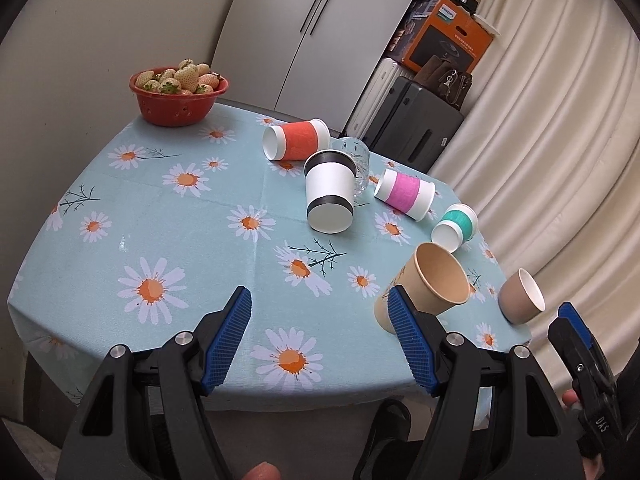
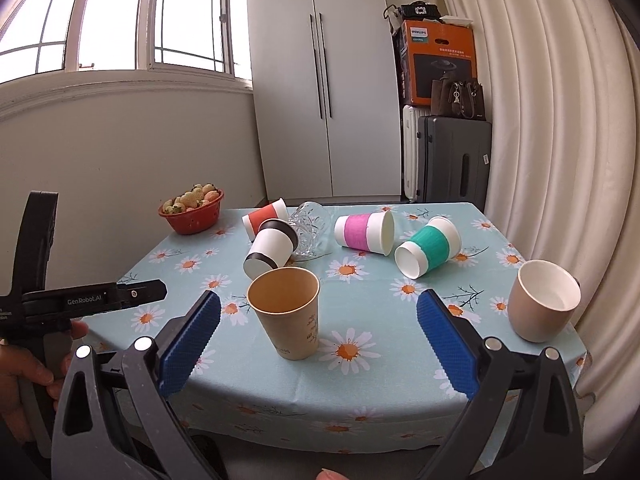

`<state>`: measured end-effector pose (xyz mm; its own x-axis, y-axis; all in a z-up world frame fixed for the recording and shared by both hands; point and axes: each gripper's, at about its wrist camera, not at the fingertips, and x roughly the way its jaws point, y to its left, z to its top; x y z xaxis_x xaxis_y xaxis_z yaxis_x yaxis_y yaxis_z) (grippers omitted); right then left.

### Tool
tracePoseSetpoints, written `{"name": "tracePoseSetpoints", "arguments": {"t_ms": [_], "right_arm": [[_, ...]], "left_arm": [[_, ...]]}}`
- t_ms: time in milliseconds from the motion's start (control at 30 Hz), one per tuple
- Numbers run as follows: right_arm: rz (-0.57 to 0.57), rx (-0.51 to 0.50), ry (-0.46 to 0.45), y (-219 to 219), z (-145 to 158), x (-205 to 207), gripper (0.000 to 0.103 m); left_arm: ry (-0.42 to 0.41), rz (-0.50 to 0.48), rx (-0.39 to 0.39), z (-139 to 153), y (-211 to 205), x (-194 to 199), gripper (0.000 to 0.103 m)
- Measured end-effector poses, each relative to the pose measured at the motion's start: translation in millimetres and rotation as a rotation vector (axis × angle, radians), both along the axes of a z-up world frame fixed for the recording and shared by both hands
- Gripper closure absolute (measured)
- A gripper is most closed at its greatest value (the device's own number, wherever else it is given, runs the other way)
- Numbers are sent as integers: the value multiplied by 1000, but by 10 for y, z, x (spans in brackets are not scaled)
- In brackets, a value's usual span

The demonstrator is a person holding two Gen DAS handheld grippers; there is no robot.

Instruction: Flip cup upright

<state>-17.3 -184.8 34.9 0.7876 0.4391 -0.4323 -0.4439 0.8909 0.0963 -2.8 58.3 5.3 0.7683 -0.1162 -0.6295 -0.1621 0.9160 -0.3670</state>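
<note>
Where the left wrist view looks across the tabletop (image 1: 168, 236), the left tool (image 1: 320, 312) stands spread and empty, its right pad hiding the foot of the kraft paper cup (image 1: 432, 284); the glass mug (image 1: 360, 160) is half hidden behind the black-banded cup (image 1: 330, 196). From the right wrist view, the right tool (image 2: 318, 312), also spread, frames that kraft cup whole and upright, with the tan cup (image 2: 540, 306) upright alongside and the window (image 2: 116, 16) beyond.

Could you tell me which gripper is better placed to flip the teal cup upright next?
Right, probably. The teal cup lies on its side toward the table's right, just beyond the open right gripper. The left gripper, also open, sits farther left.
</note>
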Motion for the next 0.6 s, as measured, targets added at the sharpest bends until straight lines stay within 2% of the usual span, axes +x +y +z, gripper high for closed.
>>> {"name": "tracePoseSetpoints", "arguments": {"t_ms": [67,133,167,200,300,400,500,600], "right_arm": [[24,-18,-5,-91,74,4,6],[57,-35,4,-172,120,16,6],[70,-44,12,-200,136,29,5],[76,-52,16,-226,148,35,5],[94,-44,31,-309,170,61,5],[109,-47,36,-374,175,87,5],[116,-84,61,-404,122,141,5],[127,-91,74,-426,54,165,5]], "left_arm": [[-22,-16,42,50,-61,-38,34],[-35,-42,51,78,-115,-62,33],[-39,-56,52,84,-142,-76,25],[-45,-67,58,94,-172,-92,22],[-53,-107,97,122,-267,-129,20],[-49,-125,95,124,-279,-159,18],[-63,-137,123,153,-324,-206,6],[-78,-165,153,176,-408,-270,6]]}}
